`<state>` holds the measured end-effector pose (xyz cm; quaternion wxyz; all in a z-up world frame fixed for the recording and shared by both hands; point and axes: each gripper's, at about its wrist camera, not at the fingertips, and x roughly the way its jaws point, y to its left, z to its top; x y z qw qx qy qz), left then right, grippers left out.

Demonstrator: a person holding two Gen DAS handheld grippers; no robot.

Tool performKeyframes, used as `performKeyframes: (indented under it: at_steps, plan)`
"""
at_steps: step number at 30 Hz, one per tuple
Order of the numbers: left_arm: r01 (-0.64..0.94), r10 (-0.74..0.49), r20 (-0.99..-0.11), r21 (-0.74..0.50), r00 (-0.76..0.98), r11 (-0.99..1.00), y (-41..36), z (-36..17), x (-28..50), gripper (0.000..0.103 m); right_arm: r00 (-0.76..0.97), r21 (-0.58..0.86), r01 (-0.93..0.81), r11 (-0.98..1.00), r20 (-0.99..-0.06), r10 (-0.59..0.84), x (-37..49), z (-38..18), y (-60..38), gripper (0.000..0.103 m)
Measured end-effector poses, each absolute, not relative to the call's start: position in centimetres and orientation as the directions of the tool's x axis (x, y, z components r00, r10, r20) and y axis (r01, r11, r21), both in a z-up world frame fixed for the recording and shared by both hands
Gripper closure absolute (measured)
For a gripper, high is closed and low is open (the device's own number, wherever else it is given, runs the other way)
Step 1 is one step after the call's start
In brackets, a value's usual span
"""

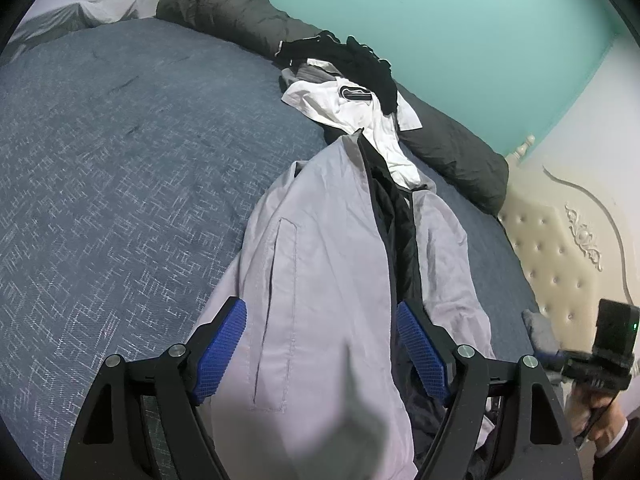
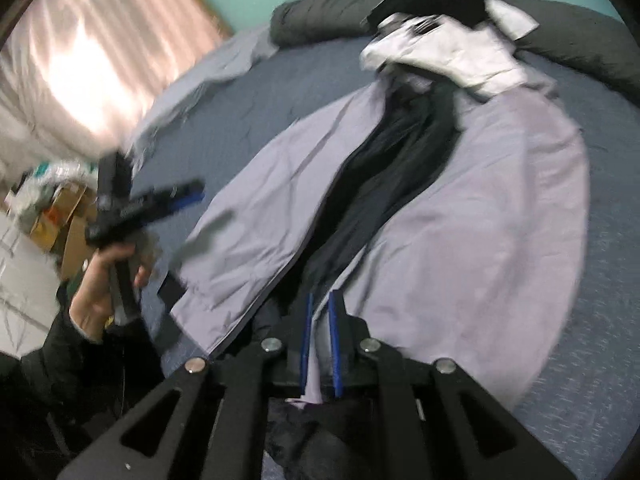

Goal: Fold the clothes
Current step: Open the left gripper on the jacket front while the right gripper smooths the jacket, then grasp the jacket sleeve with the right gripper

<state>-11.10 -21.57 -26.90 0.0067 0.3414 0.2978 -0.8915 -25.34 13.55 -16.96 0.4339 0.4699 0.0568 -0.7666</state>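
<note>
A pale lilac jacket point(image 1: 328, 240) with a dark lining lies open on the blue bedspread point(image 1: 120, 160), its collar towards the far pile. My left gripper point(image 1: 320, 306) hovers open over the jacket's left front panel, and the blue pads point(image 1: 222, 344) stand wide on either side of the pocket seam. In the right wrist view the jacket point(image 2: 480, 220) spreads ahead. My right gripper point(image 2: 320, 298) has its narrow jaws closed on a strip of the jacket's lower edge, which hangs through between the pads.
A white garment point(image 1: 344, 108) and a black one point(image 1: 360, 60) are heaped beyond the collar against a rolled grey duvet point(image 1: 240, 12). A tufted cream headboard point(image 1: 560, 248) borders the bed on the right. Cardboard boxes point(image 2: 68, 216) and a curtain point(image 2: 100, 40) stand off the left side.
</note>
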Motion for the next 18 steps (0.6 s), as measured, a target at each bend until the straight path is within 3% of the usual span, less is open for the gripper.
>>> performKeyframes:
  at_steps: [7,18]
  plan:
    - [0.190,0.193,-0.598,-0.518,-0.778,-0.834,-20.8,-26.4,-11.0,0.022,-0.226,0.209,0.633,-0.746,-0.871,-0.436,-27.1,-20.8,14.0,0.095]
    - [0.190,0.198,-0.611,-0.510,-0.767,-0.839,-20.6,-27.0,-11.2,0.022,-0.055,0.168,0.813,-0.557,-0.931,-0.361,-22.8,-25.3,5.9,0.095]
